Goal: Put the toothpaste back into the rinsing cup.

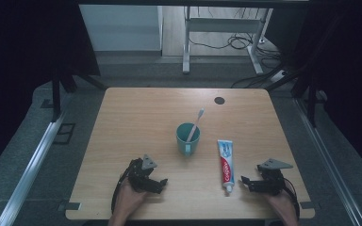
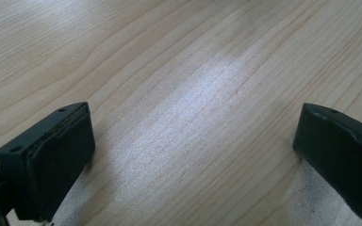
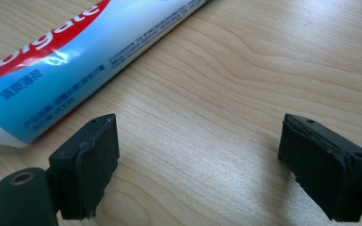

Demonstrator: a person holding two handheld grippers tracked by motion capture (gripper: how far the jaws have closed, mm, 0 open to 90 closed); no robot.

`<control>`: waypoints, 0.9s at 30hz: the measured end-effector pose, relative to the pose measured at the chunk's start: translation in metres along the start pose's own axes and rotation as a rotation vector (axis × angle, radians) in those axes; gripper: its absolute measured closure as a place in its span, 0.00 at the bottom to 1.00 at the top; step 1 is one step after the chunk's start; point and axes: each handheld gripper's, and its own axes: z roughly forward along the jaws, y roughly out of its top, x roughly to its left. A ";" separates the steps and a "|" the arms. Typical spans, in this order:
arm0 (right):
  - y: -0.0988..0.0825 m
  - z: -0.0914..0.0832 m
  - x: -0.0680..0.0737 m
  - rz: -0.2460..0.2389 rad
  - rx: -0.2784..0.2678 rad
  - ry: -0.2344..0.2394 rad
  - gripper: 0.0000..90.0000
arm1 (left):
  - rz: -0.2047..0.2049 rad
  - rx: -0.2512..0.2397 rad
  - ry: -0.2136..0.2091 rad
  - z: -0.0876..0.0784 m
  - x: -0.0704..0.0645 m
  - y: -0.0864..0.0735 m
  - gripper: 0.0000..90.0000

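A teal mug (image 1: 188, 138) stands mid-table with a white toothbrush (image 1: 196, 123) leaning in it. To its right a toothpaste tube (image 1: 226, 165) lies flat, cap toward the front edge; its blue, white and red body (image 3: 70, 56) runs across the upper left of the right gripper view. My right gripper (image 1: 245, 182) rests low on the wood just right of the cap, jaws wide apart and empty, with the tube outside its left pad (image 3: 92, 162). My left gripper (image 1: 162, 184) sits at the front left, open over bare wood (image 2: 193, 122), pointing right.
The wooden table (image 1: 136, 108) has a dark round cable hole (image 1: 219, 100) at the back right. Metal rails run along both sides of the floor, and a desk frame with cables stands beyond the far edge.
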 end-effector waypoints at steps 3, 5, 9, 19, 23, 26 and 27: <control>0.001 0.000 0.001 -0.007 0.002 0.005 0.13 | 0.000 0.000 -0.001 0.000 0.000 0.000 0.00; 0.002 -0.001 0.000 -0.007 0.006 0.017 0.13 | 0.000 0.000 -0.001 0.000 0.000 0.000 0.00; 0.004 -0.002 0.000 -0.007 0.004 0.026 0.11 | 0.000 0.000 0.000 0.000 0.000 0.000 0.00; 0.013 -0.008 0.003 -0.010 0.002 0.050 0.10 | 0.000 0.000 0.001 0.000 0.000 0.000 0.00; 0.016 -0.009 0.005 0.009 0.006 0.078 0.10 | 0.000 0.000 0.000 0.000 0.000 0.000 0.00; 0.019 -0.010 0.006 0.026 0.002 0.091 0.16 | -0.001 0.000 0.000 0.000 0.000 0.000 0.00; 0.020 -0.011 0.006 0.027 0.000 0.089 0.17 | 0.000 0.000 0.000 0.000 0.000 0.000 0.00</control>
